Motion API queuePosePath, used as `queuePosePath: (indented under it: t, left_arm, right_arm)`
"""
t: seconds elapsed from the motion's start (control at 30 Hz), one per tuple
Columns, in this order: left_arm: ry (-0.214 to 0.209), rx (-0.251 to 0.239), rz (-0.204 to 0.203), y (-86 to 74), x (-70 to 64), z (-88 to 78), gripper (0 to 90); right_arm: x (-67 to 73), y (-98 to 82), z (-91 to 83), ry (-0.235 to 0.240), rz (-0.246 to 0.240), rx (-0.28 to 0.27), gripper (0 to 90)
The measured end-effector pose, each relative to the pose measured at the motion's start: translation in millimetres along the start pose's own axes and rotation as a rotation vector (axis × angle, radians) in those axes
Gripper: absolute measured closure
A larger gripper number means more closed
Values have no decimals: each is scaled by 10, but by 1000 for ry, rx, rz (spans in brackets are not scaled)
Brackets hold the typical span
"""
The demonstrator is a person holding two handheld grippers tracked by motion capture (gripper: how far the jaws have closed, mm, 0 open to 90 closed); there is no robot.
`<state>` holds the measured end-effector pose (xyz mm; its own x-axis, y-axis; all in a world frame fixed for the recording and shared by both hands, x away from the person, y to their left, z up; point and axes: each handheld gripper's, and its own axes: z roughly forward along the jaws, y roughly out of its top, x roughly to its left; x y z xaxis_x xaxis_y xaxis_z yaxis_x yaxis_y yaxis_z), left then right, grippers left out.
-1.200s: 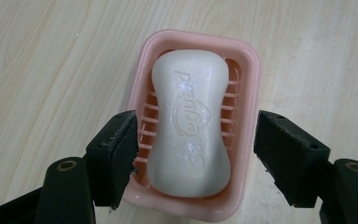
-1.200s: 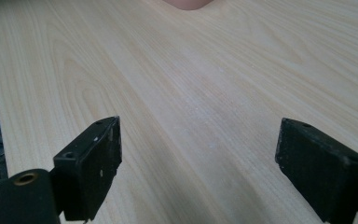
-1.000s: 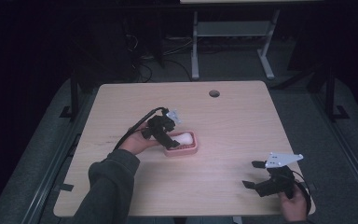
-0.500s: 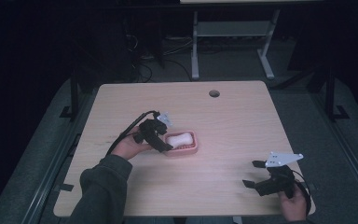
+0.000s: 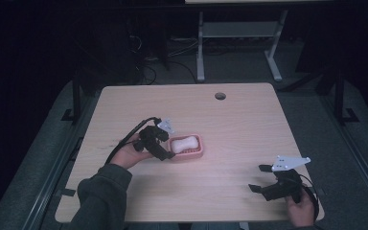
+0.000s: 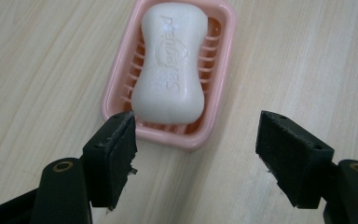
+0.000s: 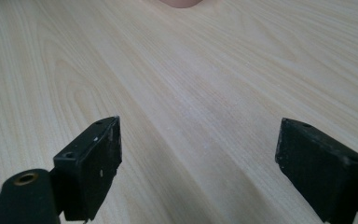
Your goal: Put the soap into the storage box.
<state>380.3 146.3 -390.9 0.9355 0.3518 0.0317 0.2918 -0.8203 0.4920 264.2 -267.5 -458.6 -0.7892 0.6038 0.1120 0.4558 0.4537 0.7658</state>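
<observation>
- The white moulded soap bar (image 6: 168,65) lies in the pink ribbed plastic soap dish (image 6: 222,88), left of the pale wooden table's (image 5: 239,124) middle; judging by this, the placing looks done.
- The left gripper (image 6: 196,156) hangs just beside the dish's near end, jaws wide apart, gripping nothing.
- The right gripper (image 5: 262,178) sits near the table's front right corner, jaws wide apart, empty.

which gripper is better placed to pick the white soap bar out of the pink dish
Left. The left gripper sits open right beside the pink plastic soap dish holding the white soap bar; the right gripper is far off.
</observation>
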Motion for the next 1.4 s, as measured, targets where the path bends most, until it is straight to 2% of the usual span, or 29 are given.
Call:
queuePosePath:
  t: [0.27, 0.47, 0.83, 1.07, 1.4]
  left_arm:
    - [-3, -8, -19, -117, -39, -11, 275]
    - [5, -9, 0, -188, -101, -52, 273]
    - [6, -28, -21, -312, -166, -134, 269]
    - [30, -16, -6, -397, -198, -173, 266]
    - [23, -21, -38, -590, -230, -214, 265]
  right_arm:
    - [-5, -9, -7, -4, 8, 0, 142]
    - [-9, -12, -6, -9, 10, 3, 142]
    - [-26, -29, -17, -22, 18, 6, 141]
    - [-32, -39, -33, -32, 23, 4, 142]
    - [-34, -43, -34, -34, 25, 7, 142]
